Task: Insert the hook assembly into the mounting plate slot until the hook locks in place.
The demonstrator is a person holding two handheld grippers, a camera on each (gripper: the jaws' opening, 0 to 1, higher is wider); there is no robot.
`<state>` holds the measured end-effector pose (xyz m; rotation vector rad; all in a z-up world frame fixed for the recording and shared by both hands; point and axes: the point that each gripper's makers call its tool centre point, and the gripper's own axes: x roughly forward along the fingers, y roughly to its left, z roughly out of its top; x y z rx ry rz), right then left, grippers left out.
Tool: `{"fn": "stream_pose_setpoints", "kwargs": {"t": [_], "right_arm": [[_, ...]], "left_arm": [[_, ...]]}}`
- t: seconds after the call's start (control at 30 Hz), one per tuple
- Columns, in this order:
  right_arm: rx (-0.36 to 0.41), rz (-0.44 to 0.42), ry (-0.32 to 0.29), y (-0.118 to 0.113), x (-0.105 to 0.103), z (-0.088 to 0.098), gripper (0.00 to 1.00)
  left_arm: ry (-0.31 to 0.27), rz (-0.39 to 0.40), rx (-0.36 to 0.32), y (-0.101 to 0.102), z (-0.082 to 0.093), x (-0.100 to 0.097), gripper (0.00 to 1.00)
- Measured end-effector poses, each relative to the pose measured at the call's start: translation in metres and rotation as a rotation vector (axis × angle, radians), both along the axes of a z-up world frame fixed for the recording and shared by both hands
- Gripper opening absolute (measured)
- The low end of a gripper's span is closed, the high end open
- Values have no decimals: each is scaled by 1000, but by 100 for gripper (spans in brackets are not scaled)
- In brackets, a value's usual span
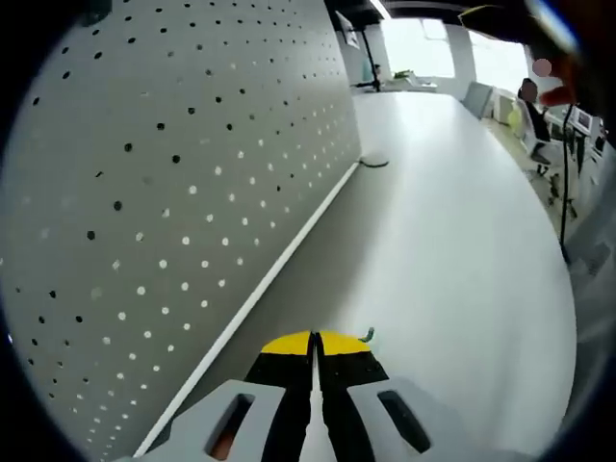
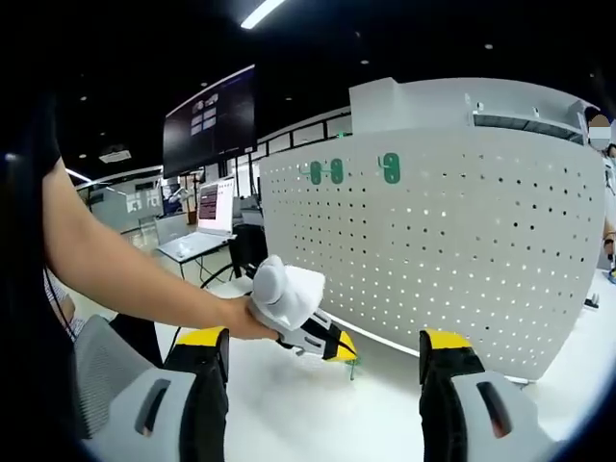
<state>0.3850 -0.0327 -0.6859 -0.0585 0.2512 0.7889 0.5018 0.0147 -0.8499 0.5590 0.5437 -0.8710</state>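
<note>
Left tool (image 1: 314,351): jaws clenched, a small green hook (image 1: 367,336) at the yellow tips, low over the white bench (image 1: 452,250) beside the perforated mounting plate (image 1: 173,192)
Right tool (image 2: 327,361): jaws released, nothing between them
Mounting plate (image 2: 433,241): upright on the bench, 3 green hooks (image 2: 337,171) along its top row
Left tool (image 2: 322,339) held by a hand (image 2: 245,318), near the plate's foot

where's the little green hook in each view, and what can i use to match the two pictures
Left gripper view: the green hook pokes out at lower centre, just right of the shut left claw tips.
Right gripper view: it sits at lower centre at the tip of the left claw, above the white table.
Shared landmark: the grey pegboard.
</note>
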Motion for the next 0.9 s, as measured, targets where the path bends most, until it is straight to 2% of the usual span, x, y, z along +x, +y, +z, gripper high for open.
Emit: {"fn": "stream_pose_setpoints", "kwargs": {"t": [0.27, 0.37, 0.5, 0.9], "right_arm": [[-4, 8, -18, 2, -4, 6, 78], [-5, 8, -26, 3, -5, 9, 77], [-5, 12, -32, 5, -7, 12, 75], [0, 24, -43, 12, -12, 16, 66]], "left_arm": [[-11, 48, -90, 5, 27, -5, 1], [-18, 66, -148, 6, 43, -9, 1], [-24, 80, -189, 8, 59, -16, 1], [1, 109, -296, 11, 107, -47, 1]]}}
